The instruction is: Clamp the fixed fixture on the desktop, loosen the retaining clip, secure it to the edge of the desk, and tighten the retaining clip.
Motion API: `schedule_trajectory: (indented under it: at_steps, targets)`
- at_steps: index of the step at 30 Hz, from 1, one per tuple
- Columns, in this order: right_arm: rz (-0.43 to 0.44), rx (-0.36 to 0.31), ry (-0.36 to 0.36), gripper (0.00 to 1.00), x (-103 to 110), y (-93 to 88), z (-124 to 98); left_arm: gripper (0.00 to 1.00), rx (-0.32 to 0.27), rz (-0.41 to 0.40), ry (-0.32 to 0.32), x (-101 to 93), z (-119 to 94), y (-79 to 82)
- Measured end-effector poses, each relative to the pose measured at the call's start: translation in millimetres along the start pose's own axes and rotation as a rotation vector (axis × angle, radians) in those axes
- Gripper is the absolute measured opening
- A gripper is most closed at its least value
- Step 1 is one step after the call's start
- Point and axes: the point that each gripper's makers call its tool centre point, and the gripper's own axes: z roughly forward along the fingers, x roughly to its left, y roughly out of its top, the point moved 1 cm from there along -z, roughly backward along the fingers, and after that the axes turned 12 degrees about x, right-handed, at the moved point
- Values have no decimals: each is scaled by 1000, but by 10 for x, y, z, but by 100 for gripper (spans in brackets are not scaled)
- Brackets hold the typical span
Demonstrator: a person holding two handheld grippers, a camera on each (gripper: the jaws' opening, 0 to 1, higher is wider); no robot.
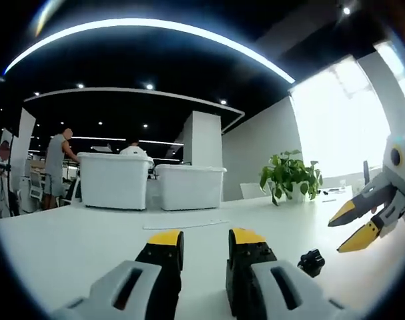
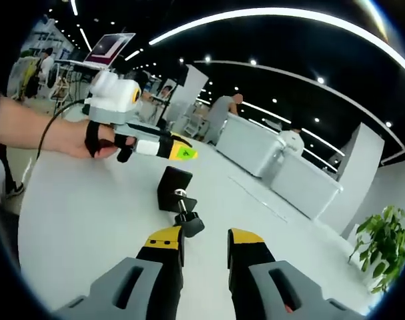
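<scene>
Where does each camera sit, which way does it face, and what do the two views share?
Left gripper view: rides the left gripper, looks low across the white desk toward white sofas and a potted plant; its own jaws stand apart; the right gripper enters at right.
Right gripper view: rides the right gripper, looks down at the black clamp fixture on the desk; a person's hand holds the left gripper.
Shared: desk, clamp fixture, sofas, plant, each other's gripper.
</scene>
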Motion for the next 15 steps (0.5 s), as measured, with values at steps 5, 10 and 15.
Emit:
schedule_trajectory:
  at_steps: [5,10,15]
  targets:
    - [-53,30,29,25,33,58,-42,27,-7,5,13,13,-1,15]
    - [-95,59,56,25,140,110,-45,27,-13,-3,27,45,-11,35]
    - [-149,80,69,26,215,171,-39,27,-21,-15,28,54,-31,52]
